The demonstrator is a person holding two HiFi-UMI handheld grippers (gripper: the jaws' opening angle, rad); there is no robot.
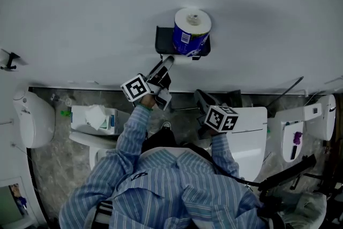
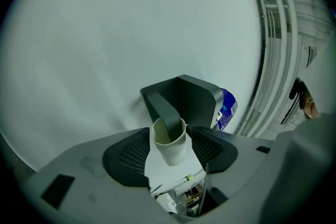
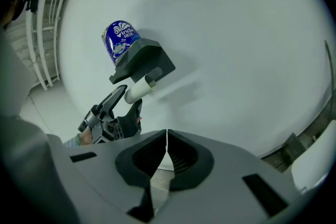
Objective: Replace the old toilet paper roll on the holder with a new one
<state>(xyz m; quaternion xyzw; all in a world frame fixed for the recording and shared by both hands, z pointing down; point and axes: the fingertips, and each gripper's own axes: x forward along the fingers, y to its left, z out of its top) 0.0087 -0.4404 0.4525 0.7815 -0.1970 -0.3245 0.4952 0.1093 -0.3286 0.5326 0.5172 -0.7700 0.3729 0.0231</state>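
**A:** Where's the old roll at this point?

**B:** It's down to a bare cardboard tube [image 2: 169, 143], threaded on the holder's spindle [image 2: 164, 108]. Its open end faces the camera in the left gripper view. The holder [image 2: 202, 97] is a dark bracket fixed to the pale wall [image 2: 105, 34].

**A:** And the left gripper?

**B:** The left gripper [image 2: 170, 155] is raised towards the holder with its jaws spread wide. The tube sits right between the two pads [image 2: 128, 157]. It's close to both of them, though I can't tell whether either one actually touches the cardboard. In the right gripper view, one of the fingers [image 3: 114, 98] lies above the tube's free end and the other below it, so the tube's tip is bracketed rather than clamped.

**A:** Where's the replacement?

**B:** The new roll [image 1: 192, 31], in a blue wrapper, stands upright on the holder's top shelf. That puts it directly above the spindle and the tube, and neither gripper is touching it.

**A:** What about the other hand?

**B:** The right gripper [image 3: 167, 150] has its jaws pressed together with nothing between them. In the head view it's held lower than the left one and off to that gripper's right, beside the white toilet [image 1: 252, 131] (the marker cube overlaps its edge from this angle). It's well apart from the holder. It points roughly at the wall under the bracket, so both rolls and the left gripper show in its view.
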